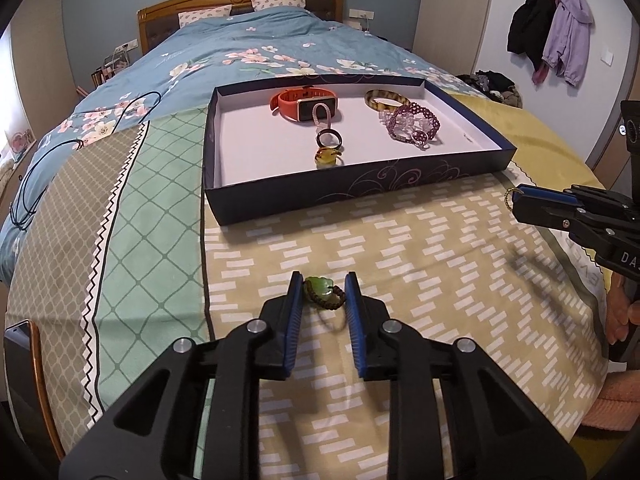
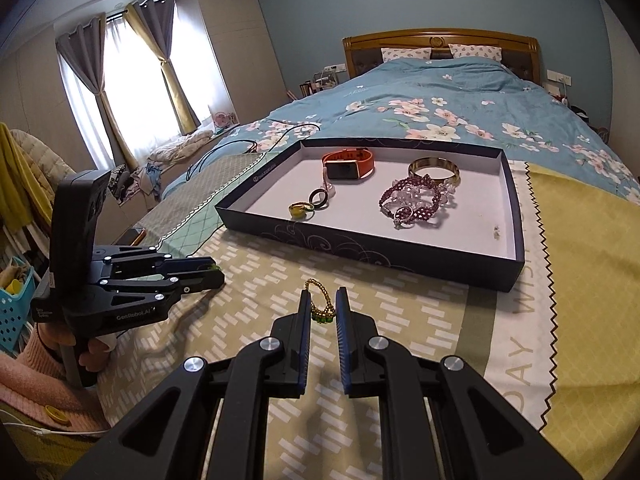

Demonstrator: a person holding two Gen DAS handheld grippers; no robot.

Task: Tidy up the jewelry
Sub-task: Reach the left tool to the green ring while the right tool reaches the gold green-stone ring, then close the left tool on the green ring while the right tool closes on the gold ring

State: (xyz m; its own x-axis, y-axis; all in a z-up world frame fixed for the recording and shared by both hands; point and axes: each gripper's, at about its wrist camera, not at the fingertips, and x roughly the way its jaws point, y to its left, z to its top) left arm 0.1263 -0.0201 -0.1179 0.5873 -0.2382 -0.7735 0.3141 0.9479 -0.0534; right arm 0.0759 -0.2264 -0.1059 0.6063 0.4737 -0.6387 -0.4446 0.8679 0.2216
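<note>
A green jade pendant on a brown braided cord [image 1: 323, 294] sits between the blue pads of my left gripper [image 1: 323, 280], which is shut on it just above the patterned bedspread. The right wrist view shows that gripper [image 2: 218, 270] from the side with a bit of green at its tip. My right gripper [image 2: 323, 294] is shut on a small gold bead ring with green beads [image 2: 320, 308]; its gold loop [image 1: 509, 198] pokes out of the tip at the right. Beyond both lies a dark blue tray [image 1: 360, 188] with a white floor.
The tray [image 2: 360, 244] holds an orange smartwatch [image 2: 348, 164], a bangle [image 2: 434, 170], purple bead bracelets [image 2: 416, 200] and rings [image 2: 308, 204]. A black cable [image 1: 40, 168] lies on the floral duvet at left. A phone [image 1: 20, 360] rests at the bed's left edge.
</note>
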